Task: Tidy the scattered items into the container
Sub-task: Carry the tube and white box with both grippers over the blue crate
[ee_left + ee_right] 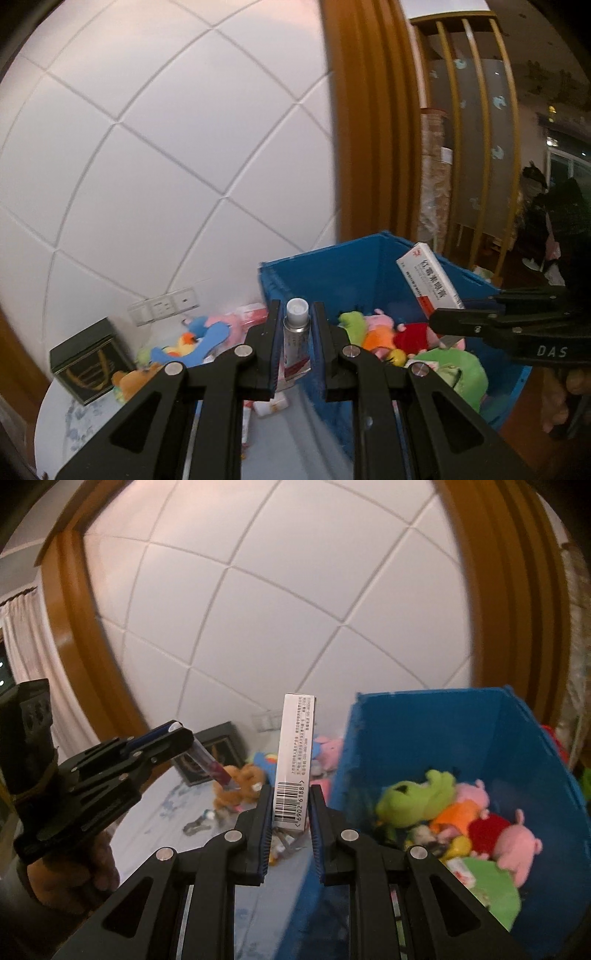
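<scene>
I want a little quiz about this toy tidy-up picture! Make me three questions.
1. True or false: the left gripper is shut on a small tube with a white cap.
2. What does the right gripper hold? A) a plush pig B) a long white box with a barcode C) nothing
3. Fill in: the plush toys already tidied lie inside the ____ crate.

Key:
1. True. The tube stands upright between its fingers.
2. B. The box is clamped near its barcode end.
3. Blue. A green plush and a pink pig lie in it.
</scene>
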The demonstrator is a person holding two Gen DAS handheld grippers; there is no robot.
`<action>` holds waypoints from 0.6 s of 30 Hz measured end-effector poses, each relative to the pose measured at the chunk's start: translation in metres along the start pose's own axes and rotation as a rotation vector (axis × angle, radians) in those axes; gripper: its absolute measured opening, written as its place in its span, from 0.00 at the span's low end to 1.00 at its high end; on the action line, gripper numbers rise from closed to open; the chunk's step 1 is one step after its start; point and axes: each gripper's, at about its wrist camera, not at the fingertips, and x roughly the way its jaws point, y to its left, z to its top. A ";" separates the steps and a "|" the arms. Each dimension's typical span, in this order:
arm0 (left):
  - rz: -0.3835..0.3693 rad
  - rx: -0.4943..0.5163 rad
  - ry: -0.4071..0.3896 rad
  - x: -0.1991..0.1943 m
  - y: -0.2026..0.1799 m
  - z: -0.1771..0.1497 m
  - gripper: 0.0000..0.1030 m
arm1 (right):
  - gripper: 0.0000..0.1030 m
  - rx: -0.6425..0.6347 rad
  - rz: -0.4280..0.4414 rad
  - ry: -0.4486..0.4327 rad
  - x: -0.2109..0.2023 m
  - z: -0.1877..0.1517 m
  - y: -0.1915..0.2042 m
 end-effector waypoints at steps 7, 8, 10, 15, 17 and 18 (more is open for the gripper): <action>-0.065 0.040 0.006 0.031 -0.044 0.018 0.15 | 0.17 0.047 -0.067 -0.005 -0.012 -0.003 -0.046; -0.073 0.045 0.009 0.036 -0.049 0.020 0.15 | 0.17 0.055 -0.076 -0.004 -0.013 -0.003 -0.052; -0.096 0.058 0.016 0.046 -0.061 0.024 0.15 | 0.17 0.072 -0.097 -0.003 -0.018 -0.004 -0.066; -0.147 0.086 0.034 0.069 -0.089 0.031 0.15 | 0.17 0.116 -0.154 -0.006 -0.027 -0.008 -0.098; -0.167 0.095 0.040 0.077 -0.099 0.034 0.15 | 0.17 0.134 -0.172 -0.004 -0.029 -0.011 -0.110; -0.177 0.100 0.043 0.081 -0.104 0.035 0.15 | 0.17 0.144 -0.183 -0.002 -0.031 -0.013 -0.116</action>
